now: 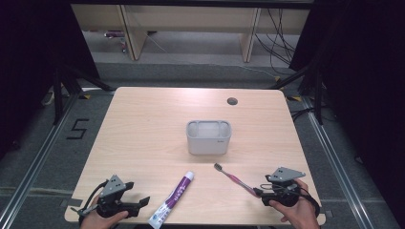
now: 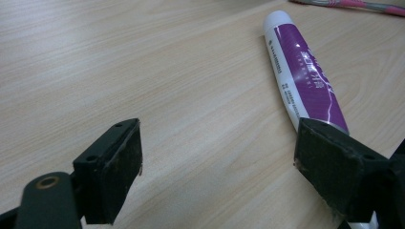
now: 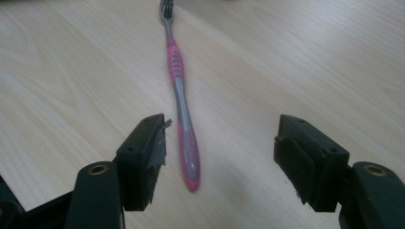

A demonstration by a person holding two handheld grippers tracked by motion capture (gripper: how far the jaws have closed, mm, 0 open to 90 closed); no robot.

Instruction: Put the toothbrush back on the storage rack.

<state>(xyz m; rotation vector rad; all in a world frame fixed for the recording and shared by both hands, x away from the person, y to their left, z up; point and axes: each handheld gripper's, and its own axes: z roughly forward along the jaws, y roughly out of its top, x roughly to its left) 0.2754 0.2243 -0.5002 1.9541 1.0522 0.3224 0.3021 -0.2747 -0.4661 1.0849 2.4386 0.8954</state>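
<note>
A purple and white toothpaste tube point(image 1: 173, 198) lies near the front edge of the wooden table point(image 1: 143, 129), cap pointing away. A pink and grey toothbrush point(image 1: 234, 179) lies to its right, bristles toward a grey holder point(image 1: 208, 138) at the table's middle. My left gripper point(image 1: 143, 202) rests at the front left, open and empty. In the left gripper view point(image 2: 217, 143) the tube point(image 2: 303, 71) runs just beyond the right jaw. My right gripper point(image 1: 260, 193) is open at the front right. The toothbrush point(image 3: 179, 90) handle end lies between its jaws point(image 3: 220, 138), untouched, closer to the left one.
The holder has a wide middle compartment and smaller ones at its ends. A round cable hole point(image 1: 232, 101) sits near the table's far edge. Bare wood surrounds the holder. The toothbrush point(image 2: 353, 4) crosses the top right corner of the left gripper view.
</note>
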